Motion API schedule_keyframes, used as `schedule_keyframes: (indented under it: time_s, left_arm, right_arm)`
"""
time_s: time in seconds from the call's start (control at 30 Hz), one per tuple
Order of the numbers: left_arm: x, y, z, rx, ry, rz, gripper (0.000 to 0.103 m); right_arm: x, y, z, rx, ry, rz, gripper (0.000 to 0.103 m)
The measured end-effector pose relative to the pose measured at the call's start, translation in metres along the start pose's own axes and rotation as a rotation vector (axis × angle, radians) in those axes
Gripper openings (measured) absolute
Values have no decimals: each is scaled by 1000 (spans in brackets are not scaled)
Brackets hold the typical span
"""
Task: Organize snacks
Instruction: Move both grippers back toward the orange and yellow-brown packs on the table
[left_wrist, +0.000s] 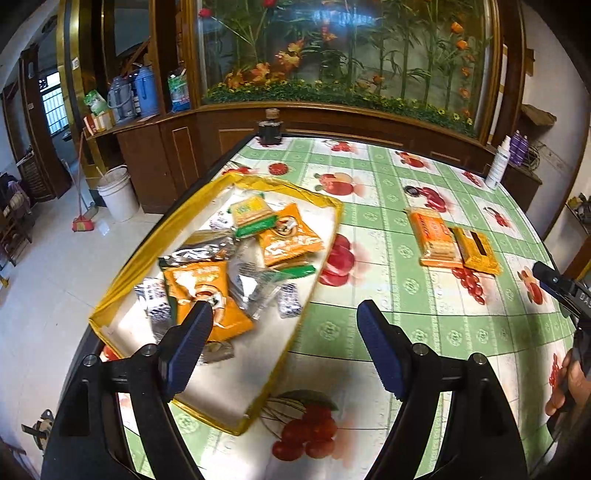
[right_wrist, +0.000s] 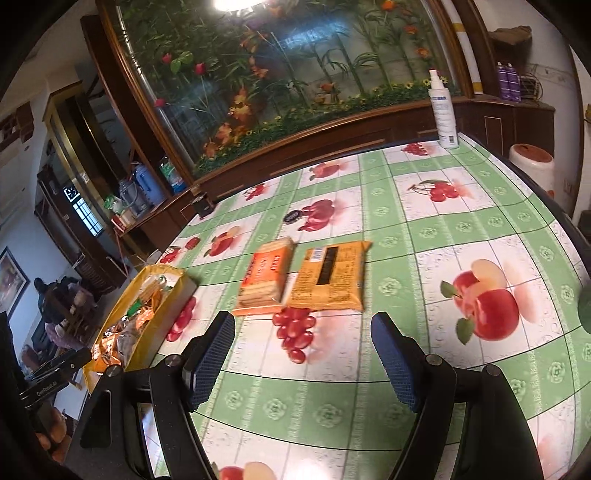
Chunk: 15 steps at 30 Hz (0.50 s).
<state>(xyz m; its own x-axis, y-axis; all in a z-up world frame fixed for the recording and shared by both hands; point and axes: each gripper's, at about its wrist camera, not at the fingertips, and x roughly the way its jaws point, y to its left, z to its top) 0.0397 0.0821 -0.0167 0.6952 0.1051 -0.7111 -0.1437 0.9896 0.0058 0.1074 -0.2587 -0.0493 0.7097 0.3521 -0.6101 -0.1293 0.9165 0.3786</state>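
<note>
Two snack packs sit side by side on the table, touching along one long edge: an orange biscuit pack (right_wrist: 265, 277) w/ biscuits showing through its clear end, and a yellow-orange pack (right_wrist: 328, 275) lying back-side up, dark strip down its middle. In the right wrist view they're mid-frame, just above a printed bunch of red grapes; in the left wrist view they're center-right.

The rest of the snacks are in a shallow gold-rimmed tray (left_wrist: 325, 201) w/ a white inside – left-center of the left wrist view, far left edge of the right wrist view. Inside it's a loose pile: orange sachets (left_wrist: 288, 236), a green-edged pack (left_wrist: 253, 218), silver foil wrappers (left_wrist: 201, 251), a few small black-and-white ones.

Left gripper (left_wrist: 284, 334) hangs over the tray's near right part, jaws wide apart w/ nothing between them; the left blue pad overlaps an orange sachet in the picture, can't tell if it touches. Right gripper (right_wrist: 303, 345) sits in front of the two loose packs – jaws spread wide too, empty, clear of both packs.

Table is covered by a green-and-white checked fruit-print cloth (right_wrist: 424, 236). A white spray bottle (right_wrist: 443, 110) stands at the far edge, upper right of the right wrist view; a small dark jar (left_wrist: 269, 129) at the far edge, top center of the left wrist view. Behind the table: a big glass case of fake flowers (left_wrist: 332, 55).
</note>
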Motion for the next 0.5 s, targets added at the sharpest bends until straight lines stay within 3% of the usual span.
schedule_keyframes:
  time_s: [0.5]
  left_arm:
    - [14, -37, -6, 21, 83, -70, 80]
  right_arm:
    - [13, -3, -4, 37, -10, 27, 78]
